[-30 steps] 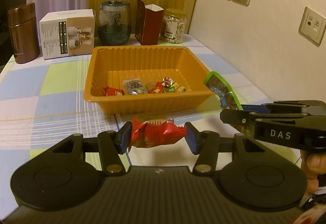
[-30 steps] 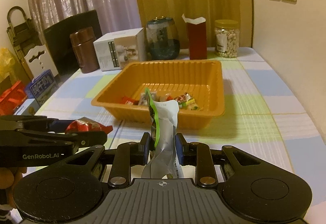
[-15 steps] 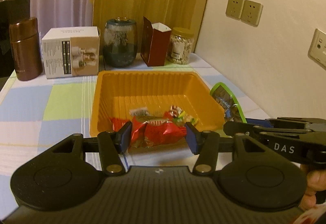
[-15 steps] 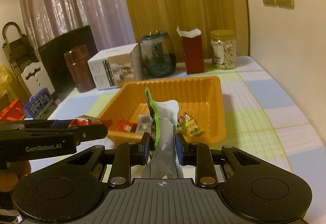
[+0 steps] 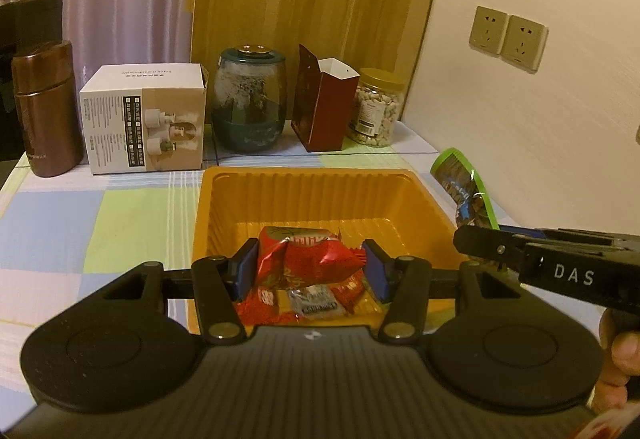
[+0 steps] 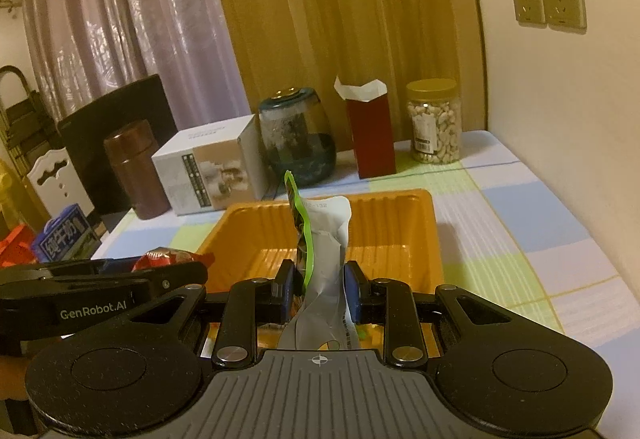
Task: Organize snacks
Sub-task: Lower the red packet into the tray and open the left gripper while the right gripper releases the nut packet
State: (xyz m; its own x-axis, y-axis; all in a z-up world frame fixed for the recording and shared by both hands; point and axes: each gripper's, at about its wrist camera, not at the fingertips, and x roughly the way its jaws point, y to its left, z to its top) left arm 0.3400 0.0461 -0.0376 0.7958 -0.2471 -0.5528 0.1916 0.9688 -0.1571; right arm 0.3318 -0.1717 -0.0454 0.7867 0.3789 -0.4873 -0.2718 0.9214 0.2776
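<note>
Right now my left hand-held gripper (image 5: 310, 269) is clamped on a crinkled red snack packet (image 5: 304, 259), its blue pads pressing the wrapper from both sides, and it hangs above the near end of the orange plastic tray (image 5: 312, 187). Below the packet, on the tray floor, lie a few small wrapped sweets: a silvery one with dark print (image 5: 316, 301) and red ones beside it. The far half of the tray is bare ribbed plastic.

My right hand-held gripper (image 6: 318, 289) is closed tight on a flat pouch (image 6: 326, 239) with a green edge and a pale grey back, which stands upright between the pads. It too is held over the tray's near edge (image 6: 434, 239), to the right of my other gripper.

Behind the tray, along the back of the checked tabletop (image 5: 100, 215), stand a row of containers. A brown metal canister (image 5: 46, 107) is at the far left. Next comes a white carton printed with pump bottles (image 5: 144, 119), then a dark glass jar (image 5: 250, 103) with something dark in its lower part. An opened dark red box (image 5: 322, 103) follows, its flap up. Last is a clear jar (image 5: 376, 107) with a yellow lid, filled with pale nuts.
</note>
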